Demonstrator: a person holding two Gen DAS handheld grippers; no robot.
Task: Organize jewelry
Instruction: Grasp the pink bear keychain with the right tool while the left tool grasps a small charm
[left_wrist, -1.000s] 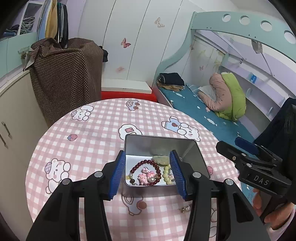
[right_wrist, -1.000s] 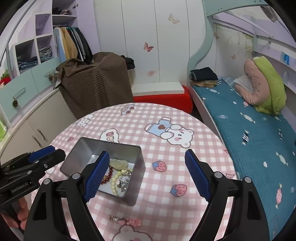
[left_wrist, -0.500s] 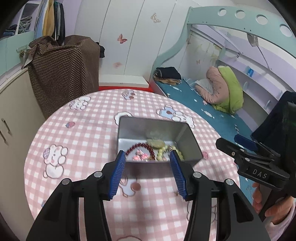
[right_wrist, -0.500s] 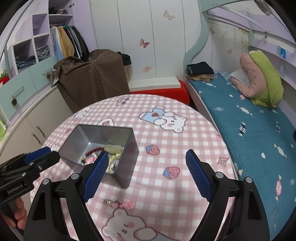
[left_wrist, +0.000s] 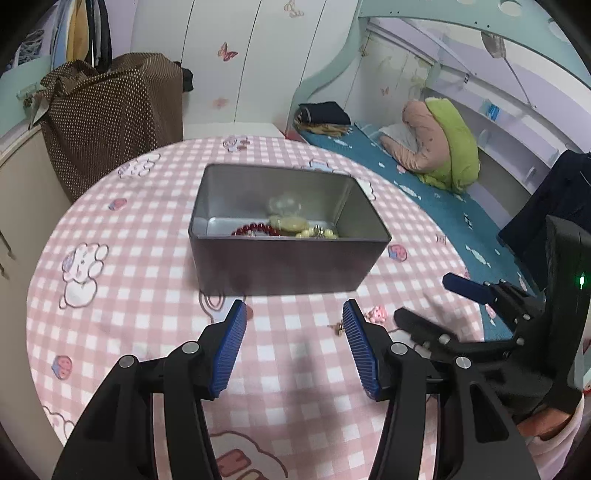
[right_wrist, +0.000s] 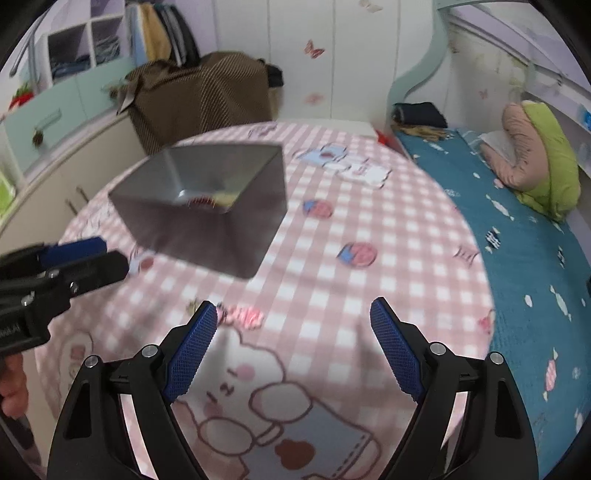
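Observation:
A grey metal tin (left_wrist: 288, 258) stands on the round pink checked table (left_wrist: 129, 295); it also shows in the right wrist view (right_wrist: 207, 218). It holds a red bead bracelet (left_wrist: 255, 230), a pale stone piece (left_wrist: 290, 222) and a light bead string (left_wrist: 317, 232). A small pink charm piece (left_wrist: 375, 314) lies loose on the table in front of the tin; the right wrist view shows it (right_wrist: 243, 316) next to my right gripper's left finger. My left gripper (left_wrist: 293, 323) is open and empty, just short of the tin. My right gripper (right_wrist: 293, 321) is open and empty.
A brown dotted bag (left_wrist: 110, 110) stands behind the table on the left. A bed with a teal sheet (right_wrist: 517, 229) and a green-and-pink pillow (left_wrist: 439, 147) runs along the right. White cabinets (right_wrist: 55, 177) stand at the left.
Both grippers have pulled back and dropped lower toward the table, so the tin now lies farther ahead. The right gripper now sits beside the pink charm piece. Both stay open.

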